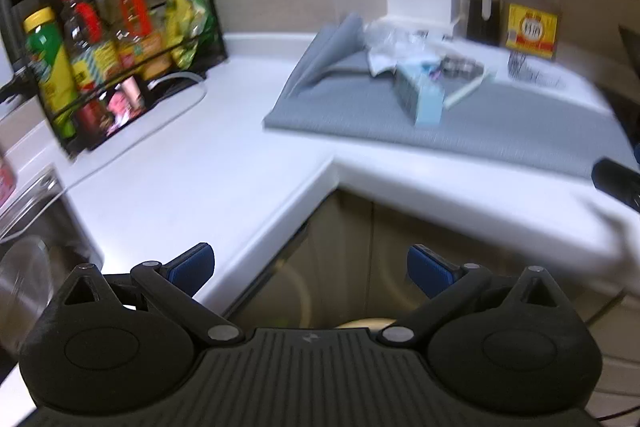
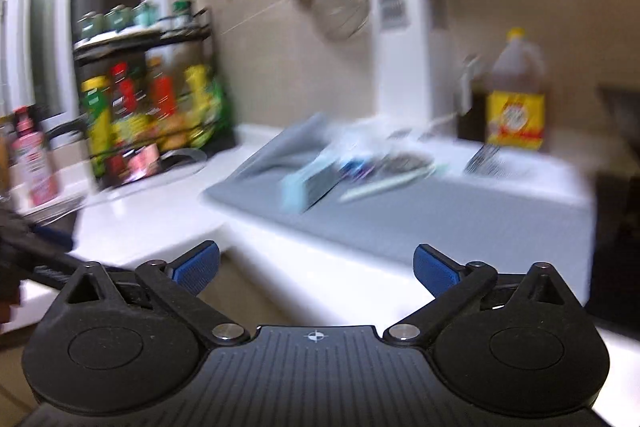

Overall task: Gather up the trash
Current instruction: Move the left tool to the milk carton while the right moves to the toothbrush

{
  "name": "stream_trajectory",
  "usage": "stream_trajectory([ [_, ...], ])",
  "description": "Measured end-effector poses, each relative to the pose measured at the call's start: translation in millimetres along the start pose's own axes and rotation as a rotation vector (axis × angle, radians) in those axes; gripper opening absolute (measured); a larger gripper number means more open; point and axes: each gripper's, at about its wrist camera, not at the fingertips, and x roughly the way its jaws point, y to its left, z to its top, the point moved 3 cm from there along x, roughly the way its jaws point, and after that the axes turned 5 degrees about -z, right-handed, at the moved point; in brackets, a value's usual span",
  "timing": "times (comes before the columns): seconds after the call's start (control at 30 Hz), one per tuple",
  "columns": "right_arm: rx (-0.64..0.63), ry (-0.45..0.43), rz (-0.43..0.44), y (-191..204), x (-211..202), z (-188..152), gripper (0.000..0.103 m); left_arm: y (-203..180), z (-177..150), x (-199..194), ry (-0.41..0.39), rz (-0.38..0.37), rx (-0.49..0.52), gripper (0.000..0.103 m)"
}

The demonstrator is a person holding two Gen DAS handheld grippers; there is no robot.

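Observation:
Trash lies on a grey mat (image 1: 500, 123) on the white L-shaped counter: a light blue box (image 1: 420, 93), crumpled white and clear wrappers (image 1: 390, 47), a small dark tin (image 1: 460, 65) and a flat white card (image 1: 468, 89). The right wrist view shows the same pile blurred, with the blue box (image 2: 308, 183) on the mat (image 2: 440, 219). My left gripper (image 1: 310, 269) is open and empty, low in front of the counter's inner corner. My right gripper (image 2: 316, 265) is open and empty, short of the counter edge.
A black rack of sauce bottles (image 1: 100, 39) stands at the back left. A large yellow-labelled jug (image 1: 532, 15) and a dark bottle (image 1: 484, 7) stand at the back right. A whisk (image 1: 524, 67) lies near them. A sink (image 1: 32, 227) is at left. Cabinet doors (image 1: 360, 259) are below.

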Motion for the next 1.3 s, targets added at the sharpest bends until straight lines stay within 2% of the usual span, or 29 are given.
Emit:
stream_trajectory([
  [0.13,0.05,-0.068,-0.128,-29.8,24.9,23.9,0.103,-9.7,39.1,11.0,-0.037,-0.025,-0.005,0.103],
  [0.3,0.227,-0.036,-0.256,-80.4,73.5,43.3,0.103,-19.7,85.0,38.3,-0.035,-0.058,-0.013,0.103],
  [0.37,0.312,0.0,-0.272,-98.7,93.8,47.4,0.103,-23.0,103.2,53.4,-0.029,-0.08,-0.03,0.103],
  [0.43,0.399,0.027,-0.237,-112.3,112.1,48.5,0.103,-28.7,120.4,72.0,-0.015,-0.093,-0.045,0.103],
  [0.5,0.433,0.057,-0.225,-113.4,132.0,50.2,0.103,-38.5,135.7,93.2,0.002,-0.113,-0.04,0.103],
  [0.6,0.396,0.107,-0.215,-102.9,167.9,55.4,0.103,-57.3,152.5,130.2,0.056,-0.141,-0.002,0.103],
  [0.7,0.345,0.147,-0.183,-88.0,205.2,64.2,0.103,-68.1,156.9,161.6,0.091,-0.1,0.054,0.103],
  [0.83,0.317,0.182,-0.192,-82.1,252.5,69.3,0.103,-65.3,157.8,187.8,0.129,-0.08,0.067,0.103],
  [0.93,0.291,0.293,-0.224,-82.9,284.7,60.8,0.103,-64.9,159.2,200.9,0.148,-0.078,0.074,0.103],
  [1.03,0.095,0.326,-0.317,-76.3,290.8,54.3,0.103,-69.2,160.0,214.8,0.165,-0.085,0.087,0.103],
  [1.07,0.071,0.336,-0.356,-81.3,289.2,51.7,0.103,-71.4,160.1,220.2,0.171,-0.086,0.09,0.103],
  [1.13,0.13,0.317,-0.397,-99.2,279.8,49.3,0.103,-76.5,159.6,231.0,0.182,-0.085,0.101,0.103],
  [1.2,0.169,0.295,-0.389,-108.2,273.2,48.7,0.103,-80.8,158.4,240.6,0.192,-0.082,0.113,0.103],
  [1.3,0.083,0.33,-0.411,-99.9,278.8,47.4,0.103,-80.8,159.3,248.0,0.18,-0.088,0.092,0.103],
])
